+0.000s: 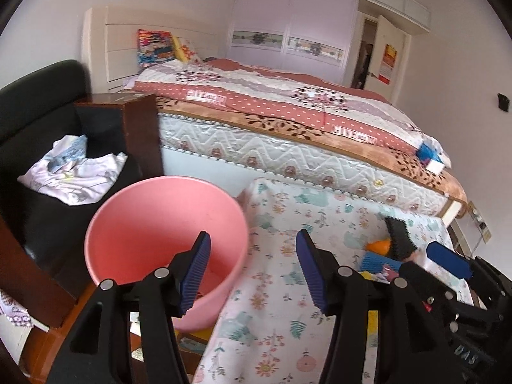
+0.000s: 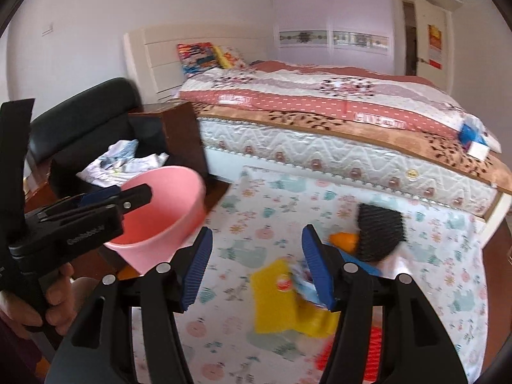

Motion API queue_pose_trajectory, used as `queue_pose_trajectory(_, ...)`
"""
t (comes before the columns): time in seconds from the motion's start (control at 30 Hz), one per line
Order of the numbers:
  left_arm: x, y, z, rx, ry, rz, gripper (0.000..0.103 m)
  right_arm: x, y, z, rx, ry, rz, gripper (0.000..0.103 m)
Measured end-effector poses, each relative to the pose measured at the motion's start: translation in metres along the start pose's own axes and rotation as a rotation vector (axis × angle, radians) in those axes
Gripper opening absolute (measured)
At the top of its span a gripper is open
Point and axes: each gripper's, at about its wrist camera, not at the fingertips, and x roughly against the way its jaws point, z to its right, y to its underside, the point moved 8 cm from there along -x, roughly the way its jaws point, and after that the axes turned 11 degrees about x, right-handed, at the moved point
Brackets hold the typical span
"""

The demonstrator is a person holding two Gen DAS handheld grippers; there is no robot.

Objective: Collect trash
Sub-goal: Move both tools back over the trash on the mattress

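Observation:
Trash lies on a floral-covered table [image 2: 256,192]: a yellow wrapper [image 2: 275,297], a colourful wrapper [image 2: 302,276], an orange piece [image 2: 345,240], a black ribbed item [image 2: 380,233] and something red [image 2: 368,352]. My right gripper [image 2: 257,267] hovers open above the yellow wrapper, with nothing pressed between its pads. To the left stands a pink bucket [image 1: 153,224], which looks empty inside. My left gripper [image 1: 252,272] is open over the bucket's right rim and the table edge, holding nothing. A hand [image 2: 54,297] carries it in the right wrist view. One right pad [image 1: 448,257] shows beside the black ribbed item [image 1: 398,236].
A bed [image 1: 288,121] with a patterned quilt runs along the far side of the table. A black chair [image 1: 38,112] at the left holds crumpled white cloth [image 1: 76,172]. A dark wooden post [image 1: 140,134] stands between chair and bed. Wooden floor [image 1: 64,316] shows below.

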Motion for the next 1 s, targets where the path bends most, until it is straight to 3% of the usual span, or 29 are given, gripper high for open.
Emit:
queue_pose_trajectory(0.33,-0.006,0.024,0.057,-0.096,0.164,-0.041,0.058,0.021,0.033,0.066,-0.087,0.125,-0.024,0.059)
queue_pose_trajectory(0.53,-0.015,0.049,0.087,-0.125,0.288,-0.147,0.058,0.029,0.052,0.101,-0.14,0.181,-0.038,0.059)
queue_pose_trajectory(0.73,-0.036,0.086,0.104,-0.143,0.292,-0.268,0.058,0.033,0.075,0.125,-0.183,0.209,-0.063,0.059)
queue_pose_trajectory(0.83,-0.047,0.105,0.111,-0.163,0.288,-0.328,0.051,0.034,0.086,0.129,-0.207,0.186,-0.076,0.059)
queue_pose_trajectory(1.0,-0.057,0.12,0.116,-0.159,0.268,-0.37,0.051,0.039,0.103,0.128,-0.21,0.154,-0.091,0.059)
